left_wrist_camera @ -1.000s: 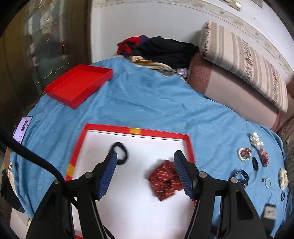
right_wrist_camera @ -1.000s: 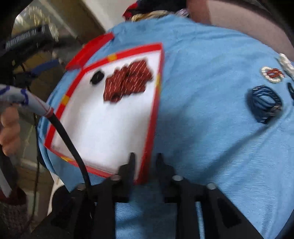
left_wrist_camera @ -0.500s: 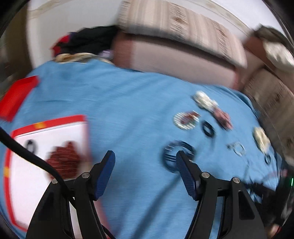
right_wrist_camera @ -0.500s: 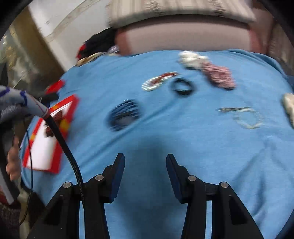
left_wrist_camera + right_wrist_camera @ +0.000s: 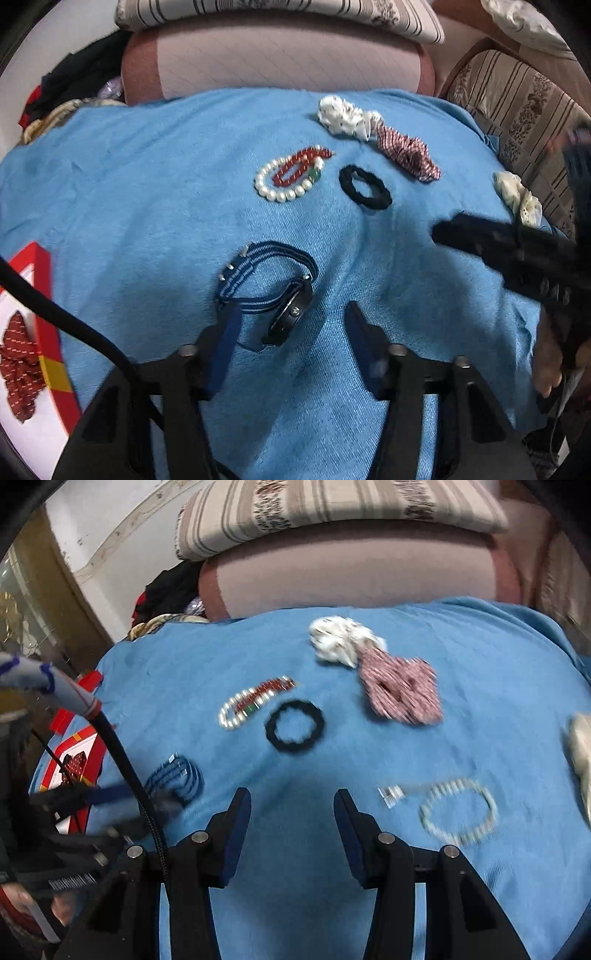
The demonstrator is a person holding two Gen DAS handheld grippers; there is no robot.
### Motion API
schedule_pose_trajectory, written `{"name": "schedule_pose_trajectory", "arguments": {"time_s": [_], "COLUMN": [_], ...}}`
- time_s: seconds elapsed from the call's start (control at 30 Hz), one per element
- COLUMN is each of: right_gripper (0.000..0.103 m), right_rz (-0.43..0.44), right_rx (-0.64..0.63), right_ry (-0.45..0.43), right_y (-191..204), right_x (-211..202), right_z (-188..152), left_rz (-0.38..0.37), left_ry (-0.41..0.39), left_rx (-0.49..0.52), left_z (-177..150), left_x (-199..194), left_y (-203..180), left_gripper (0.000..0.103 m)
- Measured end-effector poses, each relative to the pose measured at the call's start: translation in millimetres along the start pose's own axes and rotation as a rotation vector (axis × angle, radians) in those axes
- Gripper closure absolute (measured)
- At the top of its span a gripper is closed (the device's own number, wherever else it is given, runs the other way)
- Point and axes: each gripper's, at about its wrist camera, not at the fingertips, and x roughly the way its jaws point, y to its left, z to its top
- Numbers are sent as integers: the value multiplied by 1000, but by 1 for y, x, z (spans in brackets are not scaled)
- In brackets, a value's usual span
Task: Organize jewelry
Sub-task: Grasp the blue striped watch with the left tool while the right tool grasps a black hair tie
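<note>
Presently we find the blue blanket (image 5: pixel 129 192) bearing the red tray (image 5: pixel 51 354) at its left edge, our left gripper (image 5: pixel 290 328) spread wide astride the watch (image 5: pixel 269 288), our right gripper (image 5: pixel 291 812) likewise apart, empty.

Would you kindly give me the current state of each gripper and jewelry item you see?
left gripper: open, straddling the watch.
right gripper: open, empty.
blue-striped strap watch: on its edge on the blue blanket.
black hair tie: flat, untouched.
white pearl bracelet: flat, beside a red bead bracelet.
red patterned scrunchie: in the red-rimmed tray.
</note>
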Motion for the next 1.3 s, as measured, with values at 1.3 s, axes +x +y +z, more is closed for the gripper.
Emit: {"name": "schedule_pose_trajectory", "arguments": {"time_s": [1.3], "right_gripper": [93], "right_rz": [-12], "right_rx": [-51], "right_ry": [60], "right_y": [24], "right_x": [59], "right_z": [41], "left_rz": [-70], "left_ry": [-15], "left_rx": [-132], "left_z": [-4], "left_x": [-4], "left_y": [10], "left_gripper": [89]}}
